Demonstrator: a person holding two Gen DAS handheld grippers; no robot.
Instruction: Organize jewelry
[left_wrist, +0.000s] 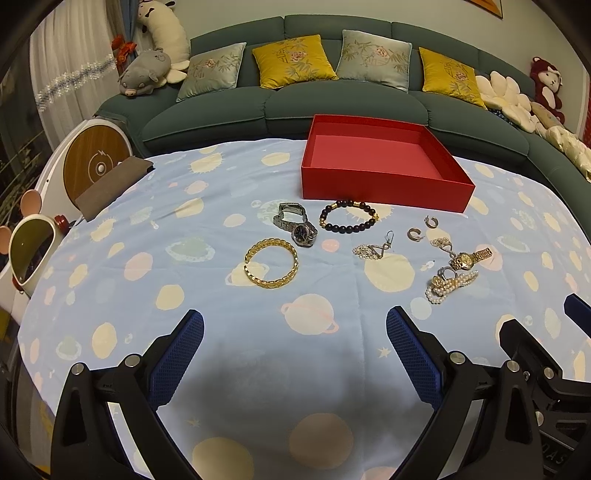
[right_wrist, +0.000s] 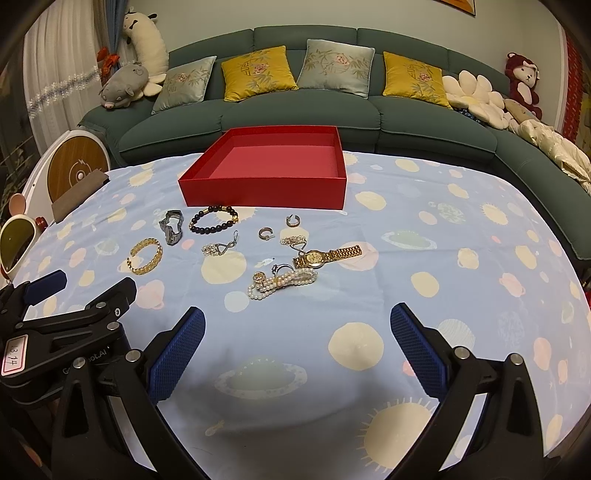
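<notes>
Both of your grippers sit low over the near edge of the desk (left_wrist: 110, 206), jaws spread wide and holding nothing: the left gripper (left_wrist: 295, 350) and the right gripper (right_wrist: 297, 350), side by side and level with each other.

Nearest your right jaws is the pearl strand (right_wrist: 282, 282), a little left of their centre line and straight ahead, its long axis running across your view, left to right. A ring (right_wrist: 282, 267) rests against it on the far side, so come in from the near side. Just beyond lies the gold watch (right_wrist: 325, 255), its strap stretched out to the right.

Nearest your left jaws is the gold bangle (left_wrist: 271, 263), ahead and slightly left of centre, lying flat. Past it are the steel watch (left_wrist: 297, 223) and the bead bracelet (left_wrist: 349, 216), with loose earrings (left_wrist: 421, 229) between the two clusters.

Farthest is the red box (left_wrist: 384, 186), open and empty as far as you can see, directly behind all the pieces. I judge the pearls suit your right hand and the bangle your left; each then travels straight forward to the box.
</notes>
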